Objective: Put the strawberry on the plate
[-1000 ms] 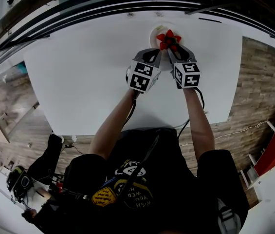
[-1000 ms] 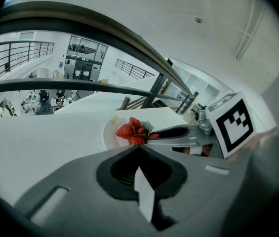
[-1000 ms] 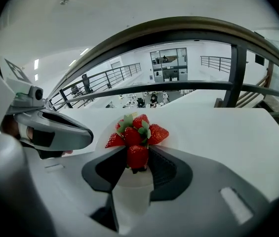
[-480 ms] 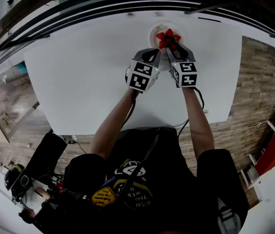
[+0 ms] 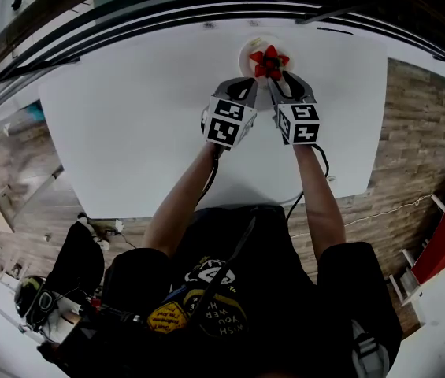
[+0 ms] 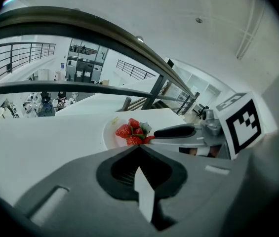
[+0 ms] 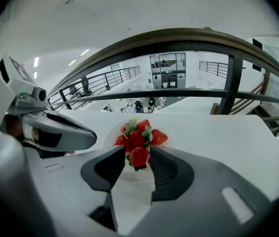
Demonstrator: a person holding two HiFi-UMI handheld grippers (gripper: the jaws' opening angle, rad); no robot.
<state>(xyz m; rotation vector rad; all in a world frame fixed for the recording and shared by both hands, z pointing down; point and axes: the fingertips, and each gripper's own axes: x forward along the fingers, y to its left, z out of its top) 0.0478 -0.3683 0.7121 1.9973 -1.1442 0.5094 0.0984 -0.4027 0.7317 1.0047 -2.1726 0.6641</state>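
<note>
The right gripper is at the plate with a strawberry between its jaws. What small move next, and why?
Probably draw the right gripper straight back from the plate. Its jaws have just been opening and stand apart around the strawberry, which rests on the plate beside the other strawberries, so the placing looks done.

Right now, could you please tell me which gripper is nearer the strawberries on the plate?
Right. The right gripper is at the strawberries; its fingers have just been opening, with one berry between them. The left gripper, shut, sits short of the plate, to its left.
</note>
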